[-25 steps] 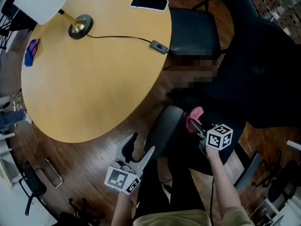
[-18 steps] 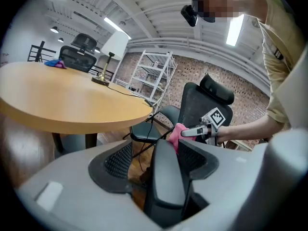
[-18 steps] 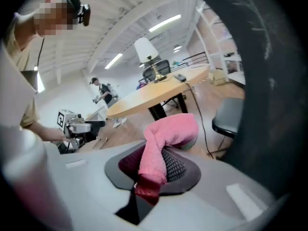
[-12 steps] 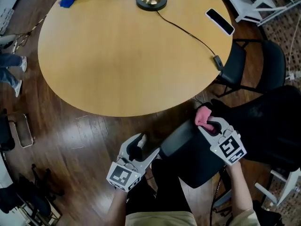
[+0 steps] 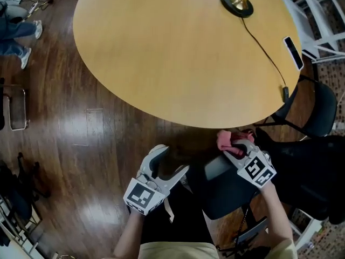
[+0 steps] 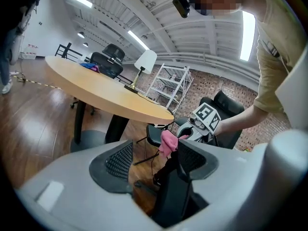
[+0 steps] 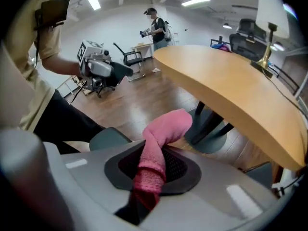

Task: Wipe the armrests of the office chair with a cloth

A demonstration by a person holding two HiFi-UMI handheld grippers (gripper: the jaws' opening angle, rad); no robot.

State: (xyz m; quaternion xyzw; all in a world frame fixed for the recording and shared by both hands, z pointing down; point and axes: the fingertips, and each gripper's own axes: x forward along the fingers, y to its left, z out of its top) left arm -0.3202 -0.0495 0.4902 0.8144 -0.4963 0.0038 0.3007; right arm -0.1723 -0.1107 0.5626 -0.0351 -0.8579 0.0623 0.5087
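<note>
The right gripper (image 5: 237, 148) was clamped on the crumpled pink cloth (image 5: 226, 140) at the far end of the dark grey padded armrest (image 5: 215, 170). A good stroke probably needed firm, flat contact along its length. The left gripper (image 5: 172, 159) hung half-open, empty, just beside.

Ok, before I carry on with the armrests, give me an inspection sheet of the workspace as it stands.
Surface: round wooden table next to the chair.
Job's things: pink cloth held at the edge of the dark office chair; contact unclear.
Clutter: phone and lamp base on the table.
Grippers: right gripper shut on the cloth; left gripper has its fingers apart, nothing gripped.
Cables: lamp cord runs over the table to an inline switch at its edge.
Surroundings: wood floor, second black chair, a person standing far off.
</note>
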